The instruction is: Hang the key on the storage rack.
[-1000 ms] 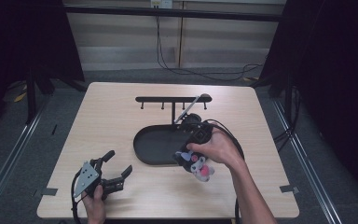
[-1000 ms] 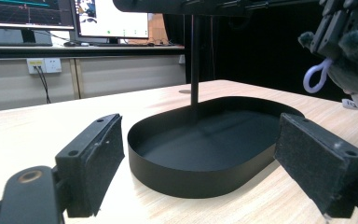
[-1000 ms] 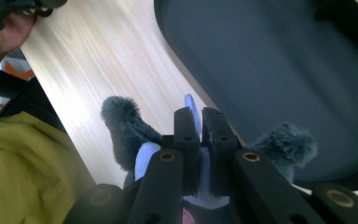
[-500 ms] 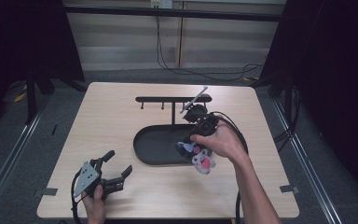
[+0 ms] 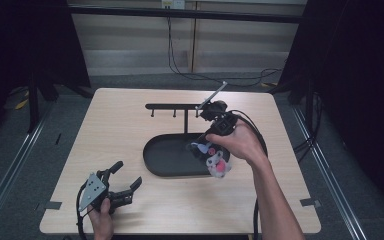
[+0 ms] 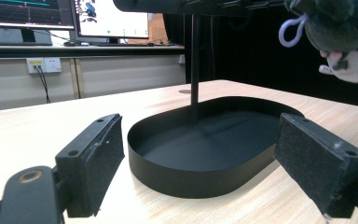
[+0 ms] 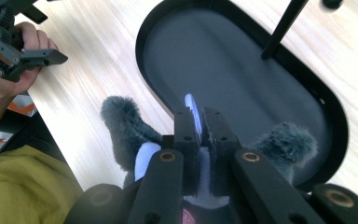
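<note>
A grey and white plush toy [image 5: 214, 159] with fuzzy ears [image 7: 121, 123] hangs over the right part of the black oval tray [image 5: 152, 165]. My right gripper [image 5: 201, 148] is shut on the toy's pale purple loop [image 7: 192, 108], and its jaws point down at the tray floor [image 7: 223, 60]. The plush [image 6: 342, 25] and its loop [image 6: 290, 31] hang high at the right in the left gripper view. My left gripper [image 5: 127, 175] rests open at the table's front left, its pads [image 6: 100, 158] apart and facing the tray wall [image 6: 182, 179] with nothing between them.
A black rack with a crossbar of hooks [image 5: 172, 106] rises on a post [image 6: 195, 60] from the tray's far side. The wooden table [image 5: 105, 130] ends close behind the left hand [image 7: 9, 70]. Cables [image 5: 190, 75] lie on the floor beyond.
The right hand has lifted the plush and carried it a little away from the front edge, toward the rack. The left gripper has stayed put.
</note>
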Available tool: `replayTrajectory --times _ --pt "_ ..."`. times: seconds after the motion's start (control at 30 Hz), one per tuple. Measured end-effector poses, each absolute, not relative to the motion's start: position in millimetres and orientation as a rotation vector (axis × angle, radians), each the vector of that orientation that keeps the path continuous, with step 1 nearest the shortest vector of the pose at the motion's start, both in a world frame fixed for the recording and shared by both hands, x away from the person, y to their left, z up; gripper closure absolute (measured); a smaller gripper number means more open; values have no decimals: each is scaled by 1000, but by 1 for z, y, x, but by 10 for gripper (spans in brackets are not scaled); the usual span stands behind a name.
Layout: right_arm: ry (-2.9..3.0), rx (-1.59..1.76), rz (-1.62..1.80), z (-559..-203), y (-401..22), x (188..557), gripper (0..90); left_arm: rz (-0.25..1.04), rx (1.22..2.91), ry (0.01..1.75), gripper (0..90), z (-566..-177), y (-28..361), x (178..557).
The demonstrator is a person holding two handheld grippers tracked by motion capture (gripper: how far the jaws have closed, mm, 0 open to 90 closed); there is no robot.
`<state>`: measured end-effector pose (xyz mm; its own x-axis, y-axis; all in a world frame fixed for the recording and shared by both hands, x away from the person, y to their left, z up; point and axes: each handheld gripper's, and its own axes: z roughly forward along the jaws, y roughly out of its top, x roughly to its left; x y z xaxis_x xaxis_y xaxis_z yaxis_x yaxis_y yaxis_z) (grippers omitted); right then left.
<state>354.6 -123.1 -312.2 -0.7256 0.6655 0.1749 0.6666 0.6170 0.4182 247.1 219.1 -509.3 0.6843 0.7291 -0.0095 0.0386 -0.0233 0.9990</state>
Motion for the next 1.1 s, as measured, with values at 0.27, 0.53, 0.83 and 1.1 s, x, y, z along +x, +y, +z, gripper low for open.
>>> replayTrajectory --times 0.27,0.53,0.83,1.1 --pt "-2824 -1178 -738 -294 -121 365 851 616 1511 656 154 -509 219 247" --pt "-2820 -1189 -743 -280 -122 375 852 621 1520 653 154 -509 219 247" --pt "-2793 -1225 -759 -268 -127 392 851 621 1506 659 154 -509 219 247" --pt "-2764 -1271 -756 -270 -131 407 851 622 1513 657 154 -509 219 247"
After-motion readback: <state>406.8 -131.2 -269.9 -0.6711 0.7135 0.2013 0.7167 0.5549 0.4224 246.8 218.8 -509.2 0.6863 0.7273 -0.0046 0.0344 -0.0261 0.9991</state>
